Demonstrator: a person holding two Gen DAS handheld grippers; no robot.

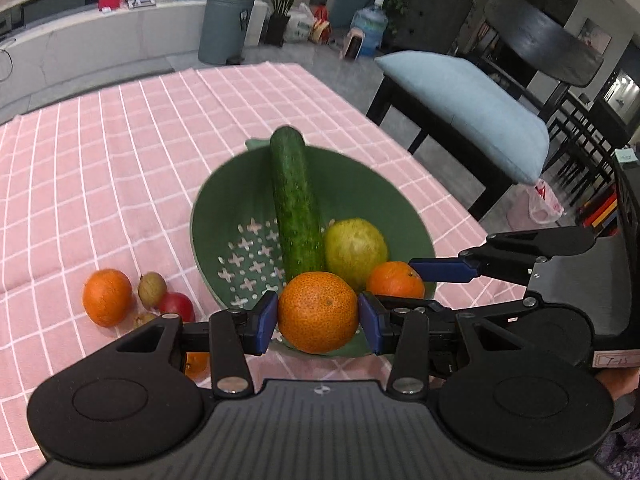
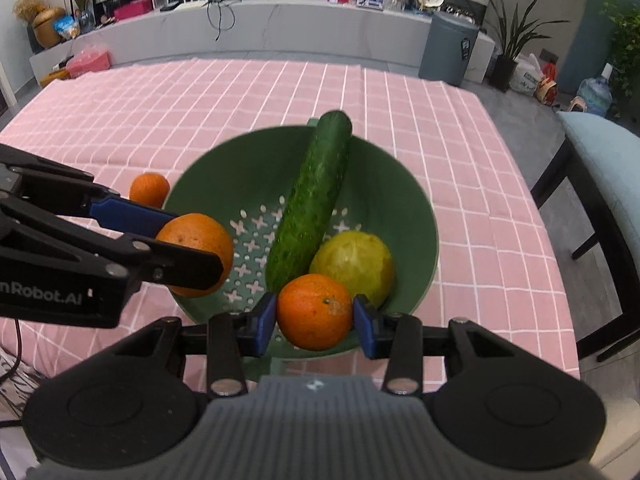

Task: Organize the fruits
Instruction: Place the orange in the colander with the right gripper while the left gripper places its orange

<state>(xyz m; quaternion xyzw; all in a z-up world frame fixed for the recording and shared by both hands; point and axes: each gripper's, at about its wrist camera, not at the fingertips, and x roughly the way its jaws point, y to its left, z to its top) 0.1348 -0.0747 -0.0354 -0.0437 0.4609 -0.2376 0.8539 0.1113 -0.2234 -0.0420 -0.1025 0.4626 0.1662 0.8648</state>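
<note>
The left gripper (image 1: pixel 318 322) is pinching an orange (image 1: pixel 318 312) between its blue jaws, hanging over the near rim of the green colander (image 1: pixel 224 208). The right gripper (image 2: pixel 314 322) is pinching a second orange (image 2: pixel 314 311) the same way, over the colander's near right side. On the left gripper's black body, seen from the right wrist, part of a name is showing: "nRobot.AI".

Inside the colander a cucumber (image 1: pixel 296 204) is leaning lengthwise, its far end poking over the far rim, and a yellow-green fruit (image 1: pixel 355 254) is lying just beside it. The colander's left half is sitting bare.

On the pink checked tabletop (image 1: pixel 120 160) left of the colander, another orange (image 1: pixel 107 297), a small brown fruit (image 1: pixel 152 289) and a red fruit (image 1: pixel 177 306) are clustering together. Beyond them the cloth is lying open to its far edge; a cushioned bench (image 1: pixel 468 104) is standing off the right edge.
</note>
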